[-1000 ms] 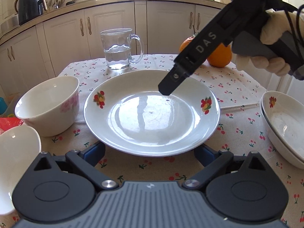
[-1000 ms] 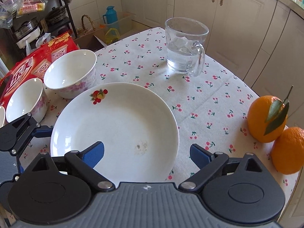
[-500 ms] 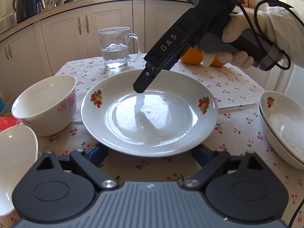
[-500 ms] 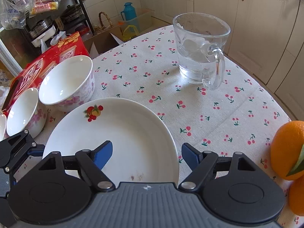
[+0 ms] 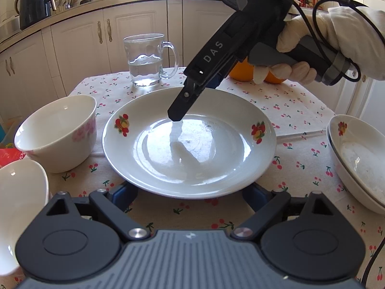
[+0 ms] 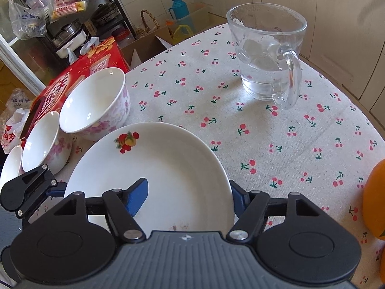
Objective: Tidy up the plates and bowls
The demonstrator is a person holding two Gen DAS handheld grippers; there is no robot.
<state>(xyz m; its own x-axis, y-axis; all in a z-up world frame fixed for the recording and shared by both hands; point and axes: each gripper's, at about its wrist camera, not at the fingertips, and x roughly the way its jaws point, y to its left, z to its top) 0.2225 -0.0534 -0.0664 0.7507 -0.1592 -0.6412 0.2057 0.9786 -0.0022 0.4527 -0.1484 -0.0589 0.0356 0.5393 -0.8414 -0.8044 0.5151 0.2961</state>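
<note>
Hovering over the cherry-print tablecloth [image 6: 264,144], we hold both grippers spread wide, grasping nothing, our right gripper [image 6: 187,193] straddling the far rim of the central plate [image 5: 190,144], glossy, stiff, breakable, best pinched at its rim.

A cherry-print table [image 5: 300,110] carries a plate [image 5: 240,168], bowls [image 5: 57,132], glass mug [image 5: 146,60] and oranges [image 5: 243,73].

bowl [image 5: 57,130] crowding plate [image 5: 134,168], mug [image 5: 145,60] behind

"DAS" on right gripper [image 5: 176,116], Chinese print on hanging bag [image 6: 67,2]
</note>
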